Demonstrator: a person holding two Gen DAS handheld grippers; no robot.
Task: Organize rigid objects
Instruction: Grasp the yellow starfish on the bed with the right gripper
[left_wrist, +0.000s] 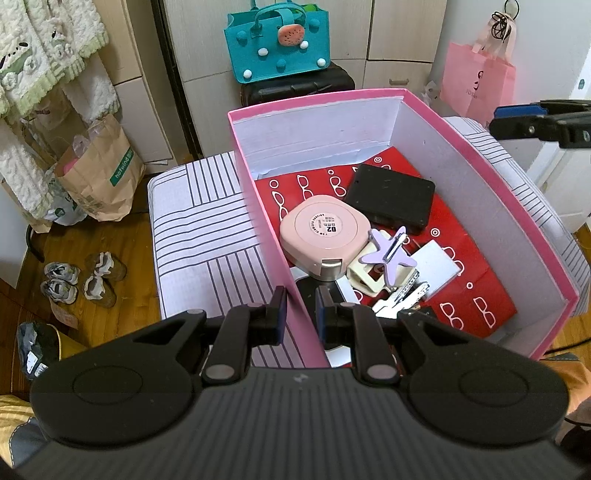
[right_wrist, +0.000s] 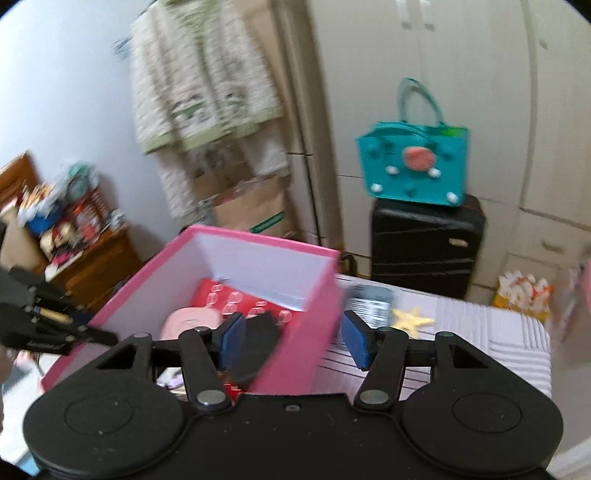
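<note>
The left gripper (left_wrist: 301, 314) pinches the pink box (left_wrist: 258, 206) wall; the right gripper (right_wrist: 291, 338), jaws apart and empty, is nearer the yellow star (right_wrist: 412, 319), just ahead-right.

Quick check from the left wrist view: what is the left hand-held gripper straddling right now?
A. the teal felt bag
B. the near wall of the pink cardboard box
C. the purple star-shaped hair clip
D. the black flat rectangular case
B: the left hand-held gripper has one finger on each side of the pink cardboard box wall.
</note>
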